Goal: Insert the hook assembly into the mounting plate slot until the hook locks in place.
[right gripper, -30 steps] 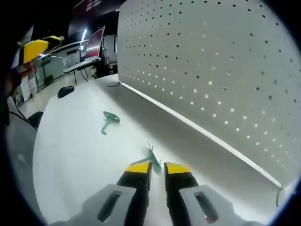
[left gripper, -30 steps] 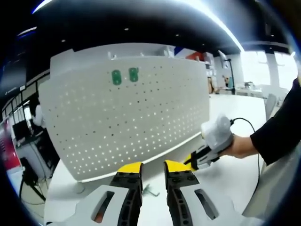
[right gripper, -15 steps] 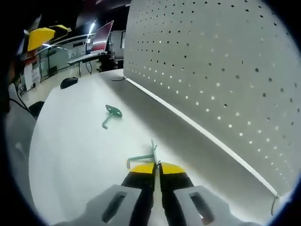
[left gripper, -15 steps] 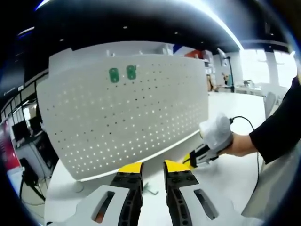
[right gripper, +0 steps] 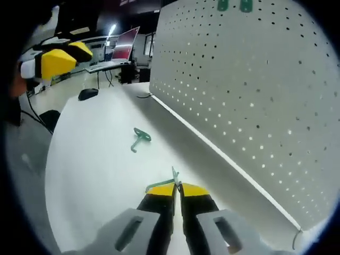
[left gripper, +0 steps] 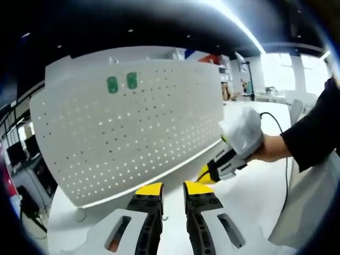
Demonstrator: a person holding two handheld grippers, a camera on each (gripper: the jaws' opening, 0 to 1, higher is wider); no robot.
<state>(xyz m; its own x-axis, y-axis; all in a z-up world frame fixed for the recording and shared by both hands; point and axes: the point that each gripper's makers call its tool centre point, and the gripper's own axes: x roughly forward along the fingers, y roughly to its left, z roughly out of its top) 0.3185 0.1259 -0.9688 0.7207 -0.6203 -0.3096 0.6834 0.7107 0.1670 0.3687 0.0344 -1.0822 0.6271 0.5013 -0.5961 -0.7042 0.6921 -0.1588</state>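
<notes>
A white counter (right gripper: 90, 175) carries an upright white pegboard (left gripper: 133, 127) with two green hooks (left gripper: 121, 83) seated near its top edge at 11 o'clock in the left gripper view, and beyond it lie a dim room with desks, a monitor and ceiling lights. In the right gripper view a spare green hook (right gripper: 140, 138) lies flat on the counter at 11 o'clock, well apart from the right gripper (right gripper: 177, 190), whose jaws are closed on a green hook assembly (right gripper: 166, 182). The left gripper (left gripper: 172, 189) hovers with jaws parted and empty; compared with a second ago the assembly is off the counter and pinched, and the right gripper sits higher in the left gripper view at 3 o'clock.

White dotted pegboard (left gripper: 133, 133), green hook (right gripper: 162, 184), yellow-tipped right tool (right gripper: 177, 189)
</notes>
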